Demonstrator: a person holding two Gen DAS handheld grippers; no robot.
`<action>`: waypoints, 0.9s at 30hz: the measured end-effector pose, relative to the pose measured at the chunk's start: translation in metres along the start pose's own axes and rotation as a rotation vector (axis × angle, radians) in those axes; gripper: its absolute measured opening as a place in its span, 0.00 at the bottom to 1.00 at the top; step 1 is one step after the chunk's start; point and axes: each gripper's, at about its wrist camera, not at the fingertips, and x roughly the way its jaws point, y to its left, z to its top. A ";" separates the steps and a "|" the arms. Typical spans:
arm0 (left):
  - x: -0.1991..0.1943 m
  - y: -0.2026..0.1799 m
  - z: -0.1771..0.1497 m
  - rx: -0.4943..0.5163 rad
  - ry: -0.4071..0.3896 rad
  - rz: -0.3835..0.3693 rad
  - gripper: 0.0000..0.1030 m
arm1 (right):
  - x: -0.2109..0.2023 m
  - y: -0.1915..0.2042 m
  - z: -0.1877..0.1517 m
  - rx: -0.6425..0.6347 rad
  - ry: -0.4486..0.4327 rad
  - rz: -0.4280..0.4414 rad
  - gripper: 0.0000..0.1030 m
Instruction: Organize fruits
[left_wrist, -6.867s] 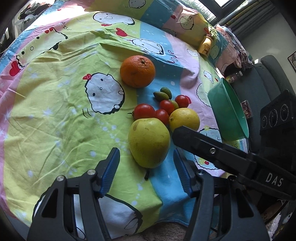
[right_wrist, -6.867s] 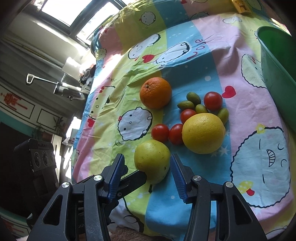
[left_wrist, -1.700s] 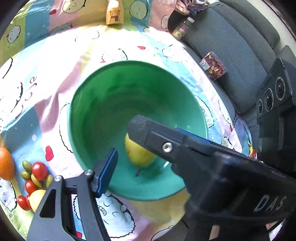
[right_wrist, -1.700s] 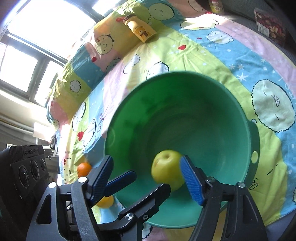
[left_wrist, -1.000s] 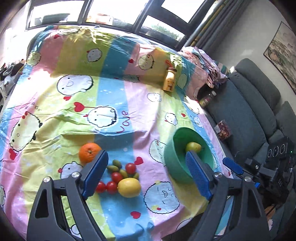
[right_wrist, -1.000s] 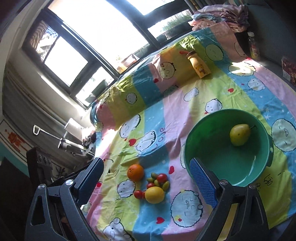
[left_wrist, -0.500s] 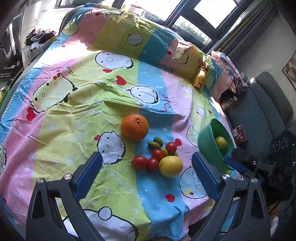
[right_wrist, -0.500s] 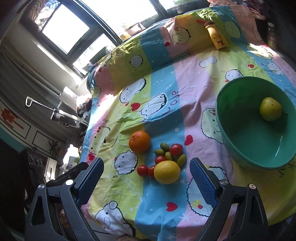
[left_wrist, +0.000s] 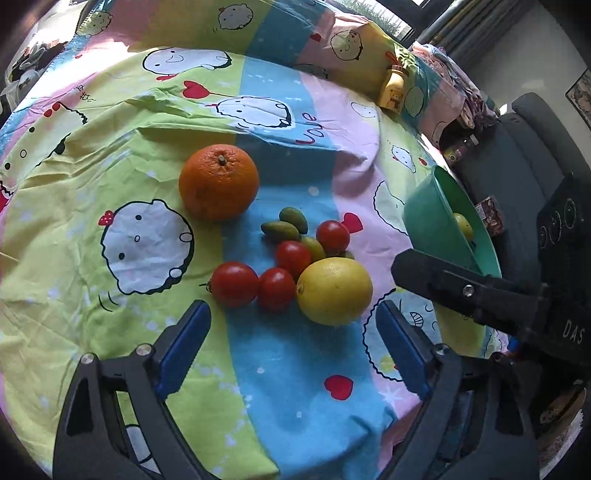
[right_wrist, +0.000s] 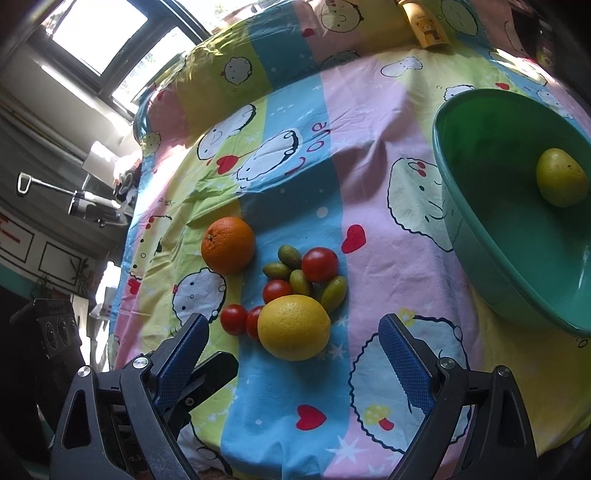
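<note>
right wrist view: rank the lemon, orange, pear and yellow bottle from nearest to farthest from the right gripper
1. Lemon: just ahead of the open right gripper, between its fingers' lines.
2. Orange: farther back on the cloth, to the left.
3. Pear: inside the green bowl, far right.
4. Yellow bottle: at the cloth's far edge, top of view.

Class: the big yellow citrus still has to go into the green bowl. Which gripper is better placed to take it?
Probably the right gripper: open and empty, the yellow citrus centred just beyond its fingertips, the green bowl on its side. The left gripper is open too, nearly as close.
</note>
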 end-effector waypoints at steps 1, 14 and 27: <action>0.005 -0.001 0.000 -0.002 0.014 -0.004 0.83 | 0.004 -0.001 0.000 -0.002 0.011 -0.002 0.91; 0.027 -0.003 0.003 -0.015 0.063 -0.056 0.72 | 0.044 -0.014 0.006 -0.004 0.115 0.023 0.73; 0.033 -0.009 0.002 0.021 0.070 -0.078 0.71 | 0.061 -0.013 0.007 -0.005 0.171 0.084 0.59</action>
